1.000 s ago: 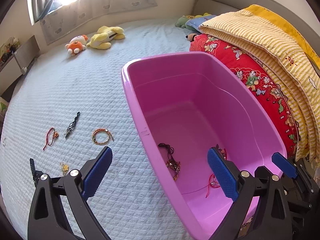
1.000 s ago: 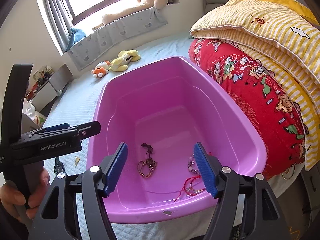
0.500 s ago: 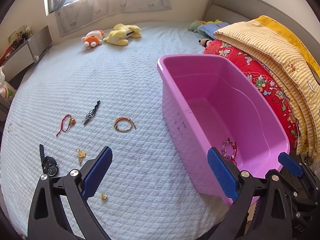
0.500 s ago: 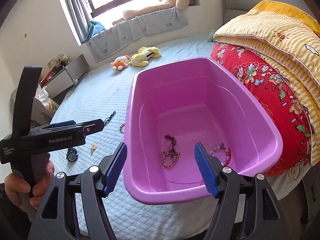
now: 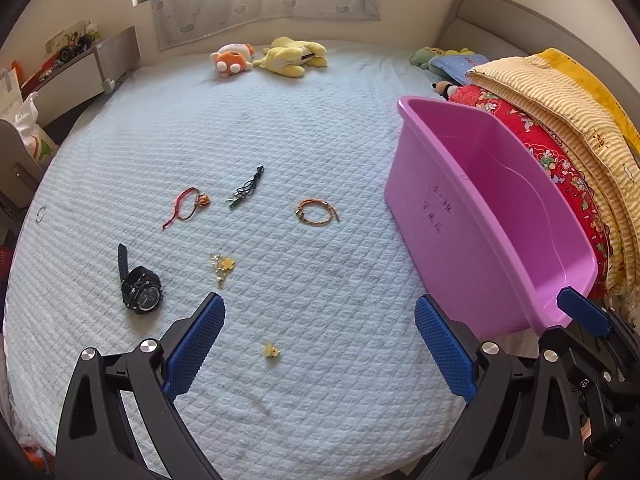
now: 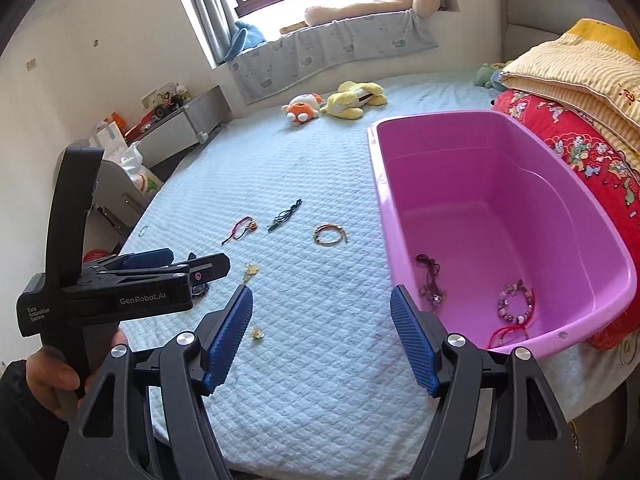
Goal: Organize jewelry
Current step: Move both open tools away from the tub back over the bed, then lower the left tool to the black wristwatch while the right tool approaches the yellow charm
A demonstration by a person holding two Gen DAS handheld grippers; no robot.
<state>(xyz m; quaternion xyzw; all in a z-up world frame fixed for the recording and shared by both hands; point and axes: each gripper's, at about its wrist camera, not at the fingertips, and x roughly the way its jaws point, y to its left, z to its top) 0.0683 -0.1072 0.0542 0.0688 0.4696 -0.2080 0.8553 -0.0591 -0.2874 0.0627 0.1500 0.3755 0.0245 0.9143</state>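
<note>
Loose jewelry lies on the pale blue bed: a black watch [image 5: 140, 286], a yellow flower charm [image 5: 223, 266], a small yellow charm [image 5: 271, 350], a red cord bracelet [image 5: 186, 206], a dark cord necklace [image 5: 246, 188] and an orange braided bracelet [image 5: 316, 212]. To the right stands the pink tub [image 5: 472, 216], holding a dark necklace [image 6: 430, 280] and a beaded bracelet [image 6: 516, 306]. My left gripper [image 5: 318, 320] hangs open over the bed, the small yellow charm below its gap. My right gripper [image 6: 322, 304] is open and empty beside the tub's near left corner.
Folded red and yellow quilts [image 5: 560, 140] press against the tub's far side. Plush toys [image 5: 272, 58] lie at the back of the bed. A bedside cabinet [image 6: 180, 120] and bags stand off the left edge. A hand [image 6: 52, 380] grips the left tool.
Both grippers have swung left, away from over the tub and toward the bed. The tub has slid to the right of both views, and the loose jewelry has come into view. Both stay open.
</note>
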